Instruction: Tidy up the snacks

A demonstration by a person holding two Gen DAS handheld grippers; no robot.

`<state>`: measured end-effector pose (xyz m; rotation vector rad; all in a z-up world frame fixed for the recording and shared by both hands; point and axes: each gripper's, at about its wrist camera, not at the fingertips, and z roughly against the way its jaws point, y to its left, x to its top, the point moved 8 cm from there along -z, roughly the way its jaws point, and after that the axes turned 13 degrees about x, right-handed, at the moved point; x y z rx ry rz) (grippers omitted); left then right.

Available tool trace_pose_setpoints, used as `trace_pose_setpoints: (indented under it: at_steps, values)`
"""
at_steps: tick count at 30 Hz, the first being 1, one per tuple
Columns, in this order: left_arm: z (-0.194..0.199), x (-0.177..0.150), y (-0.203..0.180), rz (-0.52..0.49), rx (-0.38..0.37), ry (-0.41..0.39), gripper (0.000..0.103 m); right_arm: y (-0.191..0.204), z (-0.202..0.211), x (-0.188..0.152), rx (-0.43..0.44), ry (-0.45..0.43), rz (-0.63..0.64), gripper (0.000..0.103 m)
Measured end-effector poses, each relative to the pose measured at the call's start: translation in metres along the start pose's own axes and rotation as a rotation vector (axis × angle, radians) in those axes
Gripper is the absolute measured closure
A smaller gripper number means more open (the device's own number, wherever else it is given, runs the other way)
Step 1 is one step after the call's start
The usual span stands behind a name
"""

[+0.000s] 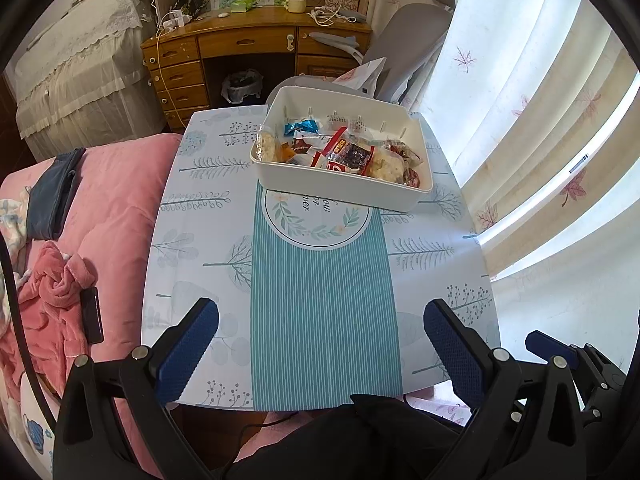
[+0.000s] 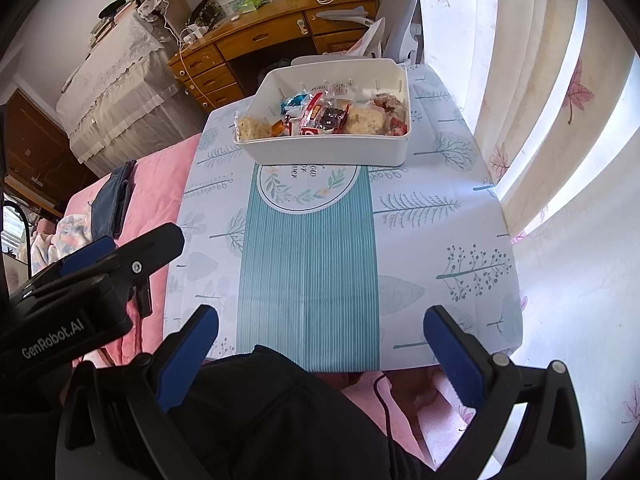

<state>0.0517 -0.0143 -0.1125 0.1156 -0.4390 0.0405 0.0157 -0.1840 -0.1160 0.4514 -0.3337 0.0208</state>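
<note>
Nearest, left gripper point(image 1: 320, 336) and right gripper point(image 2: 320, 334) both spread wide and empty, short of the table's point(image 1: 192, 240) near edge, bases cut off by the frame. Below them, dark clothing, blurred. Farther along the table's teal striped runner point(image 1: 320, 300), white bin point(image 1: 340, 184) at the far end, hiding part of a round print. Inside, wrapped snacks point(image 1: 344, 152) heaped together, labels unreadable
</note>
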Motion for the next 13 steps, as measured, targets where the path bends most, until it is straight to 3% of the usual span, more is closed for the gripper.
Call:
trace_pose_setpoints:
  at_steps: [13]
  values:
    - [0.0015, -0.003, -0.0024, -0.01, -0.001, -0.001, 0.001, -0.0022, -0.0001, 0.0005, 0.003, 0.002, 0.001, 0.0]
